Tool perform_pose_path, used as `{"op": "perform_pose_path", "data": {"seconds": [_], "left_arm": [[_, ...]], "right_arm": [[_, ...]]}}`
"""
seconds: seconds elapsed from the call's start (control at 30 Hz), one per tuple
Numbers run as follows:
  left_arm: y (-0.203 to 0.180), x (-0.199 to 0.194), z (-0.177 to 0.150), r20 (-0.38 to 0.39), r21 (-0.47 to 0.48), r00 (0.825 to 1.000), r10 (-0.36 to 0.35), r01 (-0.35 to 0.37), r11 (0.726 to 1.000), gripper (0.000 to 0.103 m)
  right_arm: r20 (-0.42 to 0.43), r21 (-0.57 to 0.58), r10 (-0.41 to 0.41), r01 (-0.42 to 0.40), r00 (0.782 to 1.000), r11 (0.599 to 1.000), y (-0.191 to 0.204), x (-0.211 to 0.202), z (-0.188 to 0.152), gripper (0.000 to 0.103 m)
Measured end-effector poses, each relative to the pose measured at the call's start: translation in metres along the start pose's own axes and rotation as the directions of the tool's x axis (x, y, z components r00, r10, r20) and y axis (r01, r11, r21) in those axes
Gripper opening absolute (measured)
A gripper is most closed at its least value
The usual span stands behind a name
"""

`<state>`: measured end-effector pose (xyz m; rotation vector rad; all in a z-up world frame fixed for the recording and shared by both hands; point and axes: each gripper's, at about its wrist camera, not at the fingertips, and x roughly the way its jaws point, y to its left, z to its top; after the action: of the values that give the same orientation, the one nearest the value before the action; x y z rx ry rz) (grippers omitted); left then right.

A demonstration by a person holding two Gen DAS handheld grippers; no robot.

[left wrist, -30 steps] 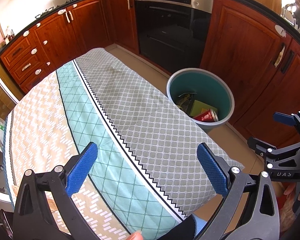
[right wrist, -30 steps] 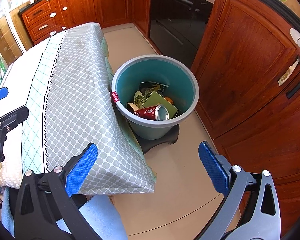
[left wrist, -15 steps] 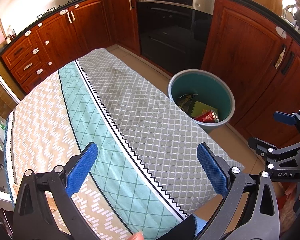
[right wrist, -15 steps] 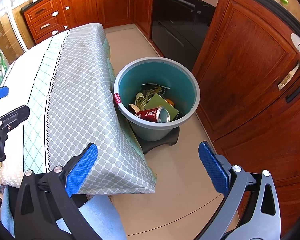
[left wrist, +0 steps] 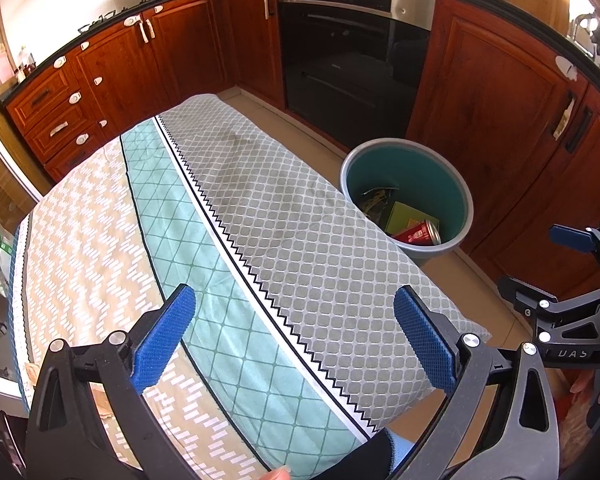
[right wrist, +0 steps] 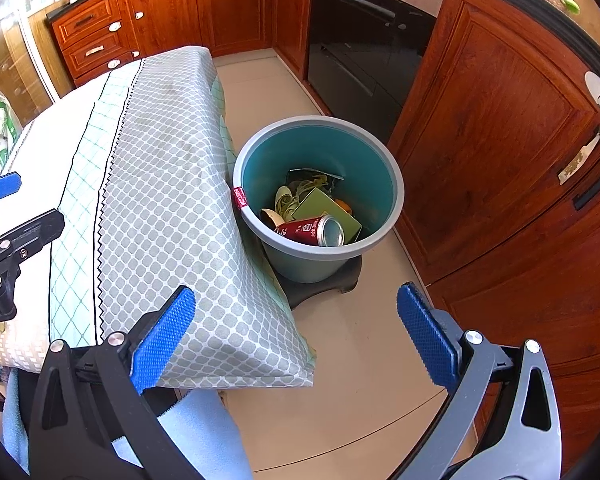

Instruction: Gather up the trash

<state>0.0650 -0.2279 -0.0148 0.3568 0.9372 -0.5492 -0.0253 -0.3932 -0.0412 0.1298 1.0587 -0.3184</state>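
Over table, left: left gripper (left wrist: 294, 338), jaws spread wide, nothing held.
Table (left wrist: 260, 208): patterned cloth, bare.
Floor beside table edge: teal bin (right wrist: 384, 184), upright; holds red can (right wrist: 312, 231), green carton (right wrist: 326, 210), peel scraps.
Right, above floor: right gripper (right wrist: 296, 340), jaws apart, empty.

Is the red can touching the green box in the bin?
Touching. Right wrist view: the red can lies directly on the green box in the teal bin, no gap showing between them.
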Motion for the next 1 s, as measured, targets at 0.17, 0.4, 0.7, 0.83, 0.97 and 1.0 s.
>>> {"op": "perform_pose_path", "data": {"seconds": [0.17,0.4,0.7,0.83,0.97,1.0], "left_arm": [[0.0019,0.0006,-0.0007,0.000,-0.006,1.000,0.000,0.000,1.000,0.100],[0.0032,0.0014,-0.0009,-0.001,-0.010,1.000,0.002,-0.002,1.000,0.100],[0.0047,0.0037,-0.0030,0.000,-0.019,1.000,0.016,-0.016,1.000,0.100],[0.0045,0.0033,-0.0038,0.000,-0.020,1.000,0.015,-0.015,1.000,0.100],[0.0040,0.0031,-0.0039,-0.004,-0.020,1.000,0.012,-0.012,1.000,0.100],[0.0039,0.0034,-0.0036,-0.006,-0.021,1.000,0.014,-0.014,1.000,0.100]], "right_arm": [[-0.002,-0.002,0.000,0.000,1.000,1.000,0.0006,0.0011,-0.0007,0.097],[-0.003,-0.003,0.001,-0.001,1.000,1.000,0.0008,0.0019,-0.0015,0.097],[-0.005,-0.009,0.003,-0.004,1.000,1.000,0.0029,0.0046,-0.0025,0.097],[-0.006,-0.008,0.005,-0.005,1.000,1.000,0.0035,0.0055,-0.0024,0.097],[-0.006,-0.009,0.005,-0.005,1.000,1.000,0.0035,0.0056,-0.0021,0.097],[-0.006,-0.010,0.004,-0.004,1.000,1.000,0.0038,0.0057,-0.0022,0.097]]}}
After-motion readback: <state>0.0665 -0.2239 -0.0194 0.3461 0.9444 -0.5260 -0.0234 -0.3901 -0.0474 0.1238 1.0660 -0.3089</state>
